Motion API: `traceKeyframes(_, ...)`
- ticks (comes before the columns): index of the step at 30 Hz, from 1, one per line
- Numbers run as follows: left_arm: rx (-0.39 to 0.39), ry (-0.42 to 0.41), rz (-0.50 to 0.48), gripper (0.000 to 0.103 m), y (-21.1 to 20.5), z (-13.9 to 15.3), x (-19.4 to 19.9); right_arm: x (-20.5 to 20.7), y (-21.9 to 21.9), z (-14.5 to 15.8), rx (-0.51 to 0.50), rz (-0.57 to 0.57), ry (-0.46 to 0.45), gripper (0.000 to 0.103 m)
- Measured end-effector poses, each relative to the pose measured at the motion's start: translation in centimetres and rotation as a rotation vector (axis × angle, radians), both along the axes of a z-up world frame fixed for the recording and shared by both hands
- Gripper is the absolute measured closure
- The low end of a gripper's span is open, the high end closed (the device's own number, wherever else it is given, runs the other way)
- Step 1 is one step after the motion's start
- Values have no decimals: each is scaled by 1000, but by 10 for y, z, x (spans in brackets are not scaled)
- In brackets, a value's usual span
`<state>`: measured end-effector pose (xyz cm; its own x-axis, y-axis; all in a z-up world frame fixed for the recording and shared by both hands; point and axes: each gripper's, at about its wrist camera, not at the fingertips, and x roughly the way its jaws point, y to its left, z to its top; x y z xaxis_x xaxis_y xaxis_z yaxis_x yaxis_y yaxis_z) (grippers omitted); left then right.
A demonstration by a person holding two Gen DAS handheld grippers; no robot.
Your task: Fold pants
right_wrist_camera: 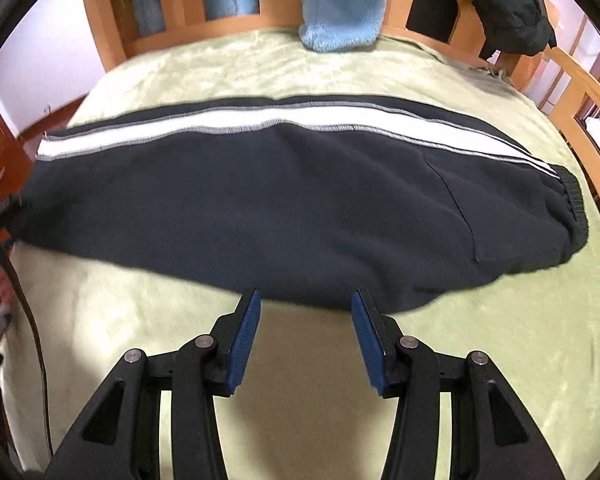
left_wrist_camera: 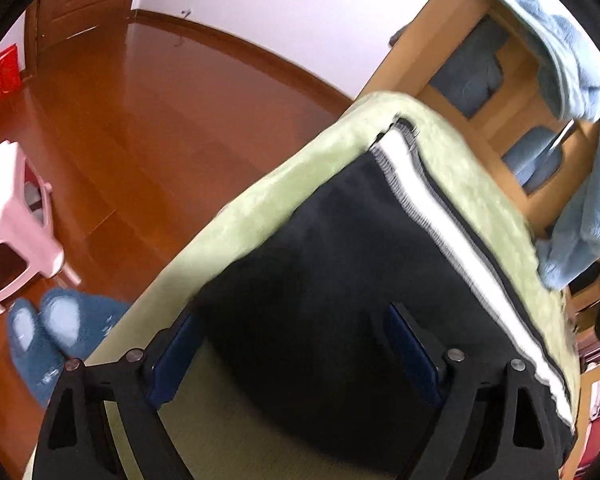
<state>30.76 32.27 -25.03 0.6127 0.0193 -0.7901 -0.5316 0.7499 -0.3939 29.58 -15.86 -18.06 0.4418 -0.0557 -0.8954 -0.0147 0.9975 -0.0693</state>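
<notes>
We see the pants (right_wrist_camera: 284, 196) lying lengthwise across the bed (right_wrist_camera: 500, 360), already doubled leg over leg, with the white side stripe (right_wrist_camera: 260, 118) along the far edge and the ribbed waistband (right_wrist_camera: 576, 216) at the right end. Our right gripper (right_wrist_camera: 305, 300) hovers just at the near edge of the cloth, jaws spread wide and holding nothing. Our left gripper (left_wrist_camera: 296, 320) sits over the dark fabric at the cuff end, near the corner of the bed, also spread wide; the blur there leaves us unsure whether its fingers touch the cloth. The fabric looks like a soft, fairly thick fleece, so we judge it light, limp and prone to sagging when lifted. It should pinch well through both layers. We would take hold at the cuff end and the near edge, then carry the cuffs toward the waistband.
</notes>
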Motion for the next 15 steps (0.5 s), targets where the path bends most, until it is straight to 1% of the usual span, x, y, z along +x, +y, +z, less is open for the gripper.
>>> traceKeyframes(1, -11, 8, -6, 35, -1, -1, 7, -3, -1, 0, -6, 1, 2, 55)
traceKeyframes(2, -1, 25, -1, 42, -2, 0, 12, -5, -2, 0, -9, 2, 4, 55)
traceKeyframes(3, 15, 34, 10, 57, -3, 1, 13, -7, -3, -1, -5, 1, 6, 55)
traceKeyframes(4, 20, 35, 10, 68, -3, 2, 13, -8, -4, -1, 1, 0, 4, 55)
traceKeyframes(5, 9, 26, 2, 77, -3, 5, 13, -9, -6, -1, 3, -4, -3, 55)
traceKeyframes(6, -37, -7, -8, 82, -1, 11, 8, -10, -7, 0, 8, -7, -10, 55)
traceKeyframes(7, -56, -31, -3, 83, 2, 15, 3, -12, -10, 0, 15, -12, -20, 55)
traceKeyframes(8, -59, -60, -5, 83, 1, 26, -2, -13, -13, 1, 19, -18, -26, 55)
traceKeyframes(9, -35, -68, -20, 83, -4, 38, -4, -13, -16, 2, 30, -24, -33, 55)
traceKeyframes(12, 95, -88, -82, 83, -35, 78, -3, -10, -29, 5, 63, -44, -54, 57)
traceKeyframes(13, 118, -100, -103, 83, -47, 92, -2, -9, -36, 7, 73, -52, -65, 57)
traceKeyframes(15, 134, -124, -141, 83, -71, 117, 5, -8, -47, 12, 95, -62, -85, 57)
